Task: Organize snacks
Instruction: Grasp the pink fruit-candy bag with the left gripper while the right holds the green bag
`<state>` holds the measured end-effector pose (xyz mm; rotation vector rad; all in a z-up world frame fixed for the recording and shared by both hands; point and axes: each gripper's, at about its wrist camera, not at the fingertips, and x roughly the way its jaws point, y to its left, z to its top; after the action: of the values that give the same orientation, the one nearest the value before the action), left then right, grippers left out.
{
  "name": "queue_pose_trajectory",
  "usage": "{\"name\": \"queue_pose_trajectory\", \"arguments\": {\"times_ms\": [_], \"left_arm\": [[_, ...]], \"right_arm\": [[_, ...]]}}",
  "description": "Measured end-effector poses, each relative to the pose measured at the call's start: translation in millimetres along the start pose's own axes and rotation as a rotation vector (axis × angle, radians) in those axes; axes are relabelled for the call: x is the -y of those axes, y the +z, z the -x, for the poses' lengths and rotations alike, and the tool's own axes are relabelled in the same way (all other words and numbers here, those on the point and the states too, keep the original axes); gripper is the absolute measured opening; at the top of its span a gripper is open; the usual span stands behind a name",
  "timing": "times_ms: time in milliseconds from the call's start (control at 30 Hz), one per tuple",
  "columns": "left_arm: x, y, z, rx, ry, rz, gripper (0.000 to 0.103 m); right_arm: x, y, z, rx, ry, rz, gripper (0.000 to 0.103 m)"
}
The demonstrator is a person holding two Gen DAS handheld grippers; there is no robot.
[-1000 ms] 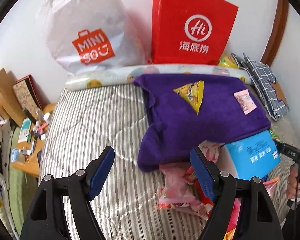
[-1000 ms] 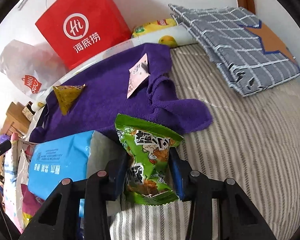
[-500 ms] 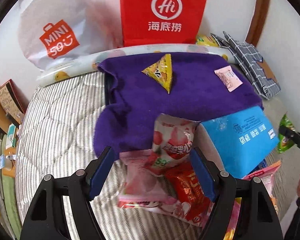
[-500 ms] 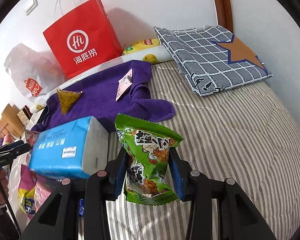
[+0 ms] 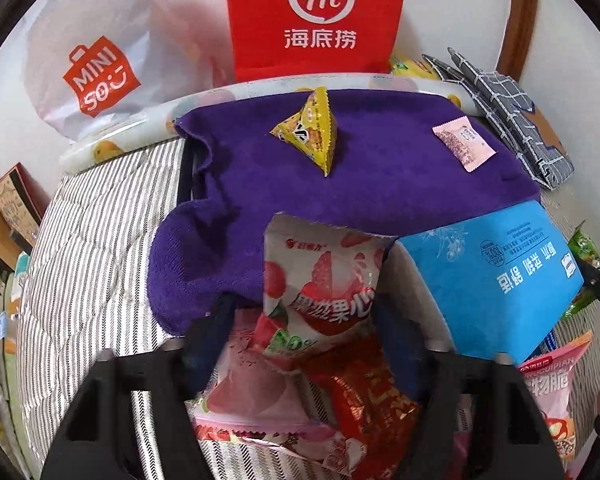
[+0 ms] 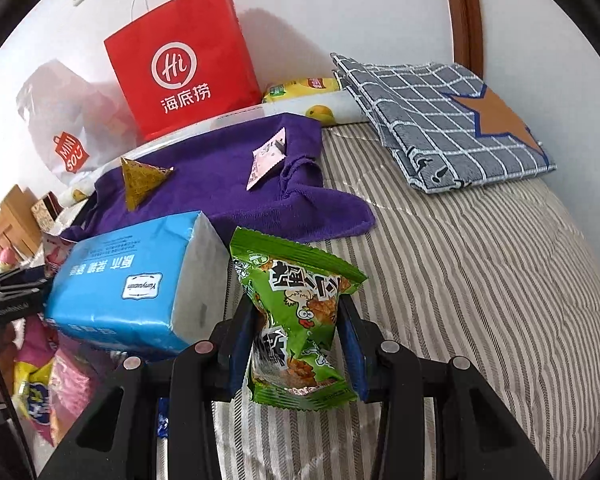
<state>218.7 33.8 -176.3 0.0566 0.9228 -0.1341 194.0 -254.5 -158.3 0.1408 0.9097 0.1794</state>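
Your left gripper [image 5: 300, 320] has just been narrowing its jaws around the strawberry packet [image 5: 320, 280], which stands between the blurred pads — whether they press it yet cannot be told. Your right gripper [image 6: 296, 340] is clamped on the green snack bag [image 6: 296, 312], held above the striped bedcover [image 6: 480, 300]. Risk: the strawberry packet rests on a red wrapper [image 5: 368, 396] and a pink packet [image 5: 256, 396] beside the blue tissue pack [image 5: 492, 276] — a low grasp could drag these neighbours along. Two snacks already lie on the purple towel [image 5: 380, 196].

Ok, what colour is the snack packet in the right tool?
Green packet, with black-and-white lettering; the right wrist view shows it best.
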Motion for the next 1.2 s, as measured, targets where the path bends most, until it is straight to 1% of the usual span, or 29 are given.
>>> {"name": "queue_pose_trajectory", "arguments": {"times_ms": [33, 67, 100, 133, 233, 333, 400, 533, 567, 600, 733, 933, 1200], "left_arm": [[-1.1, -1.0, 0.8, 0.000, -0.020, 0.000, 0.053], [-2.2, -1.8, 2.3, 0.004, -0.030, 0.003, 0.049], [-3.2, -2.3, 3.5, 0.008, -0.033, 0.005, 0.041], [-4.5, -3.0, 4.4, 0.010, -0.042, 0.005, 0.037], [-7.8, -4.2, 5.6, 0.018, -0.069, 0.016, 0.036], [-10.3, -4.2, 5.1, 0.021, -0.092, 0.029, 0.035], [-11.6, -4.3, 4.5, 0.024, -0.118, 0.035, 0.031], [-13.4, -4.3, 6.4, 0.032, -0.131, 0.036, 0.029], [-15.1, -4.4, 8.4, 0.035, -0.132, 0.040, 0.028], [-16.4, -4.4, 9.9, 0.038, -0.137, 0.046, 0.023], [-21.8, -3.4, 14.9, 0.039, -0.185, 0.090, 0.022], [-20.5, -3.0, 24.0, 0.060, -0.193, 0.084, 0.022], [-25.8, -0.5, 48.8, 0.100, -0.184, 0.092, 0.022]], "right_arm": [[-1.3, -0.5, -1.1, 0.004, -0.005, 0.009, 0.039], [-2.4, -1.4, -2.7, 0.007, -0.010, 0.016, 0.039], [-2.4, -2.0, -4.2, 0.008, -0.012, 0.016, 0.039], [-2.3, -2.9, -5.4, 0.011, -0.017, 0.015, 0.039], [-1.1, -5.4, -11.1, 0.008, -0.028, 0.004, 0.038], [-0.3, -3.8, -12.8, 0.002, -0.021, -0.009, 0.038], [-0.5, -3.7, -13.9, -0.004, -0.023, -0.006, 0.038], [1.5, -3.8, -13.3, -0.001, -0.009, -0.017, 0.038], [2.9, -3.9, -12.6, 0.001, -0.003, -0.023, 0.038], [3.2, -4.1, -12.0, 0.003, -0.001, -0.025, 0.038], [1.7, -5.2, -5.8, 0.016, -0.015, -0.024, 0.037], [-4.8, -1.9, 11.6, 0.045, -0.024, -0.015, 0.036], [-9.7, -0.5, 32.5, 0.072, -0.008, -0.026, 0.036]]}}
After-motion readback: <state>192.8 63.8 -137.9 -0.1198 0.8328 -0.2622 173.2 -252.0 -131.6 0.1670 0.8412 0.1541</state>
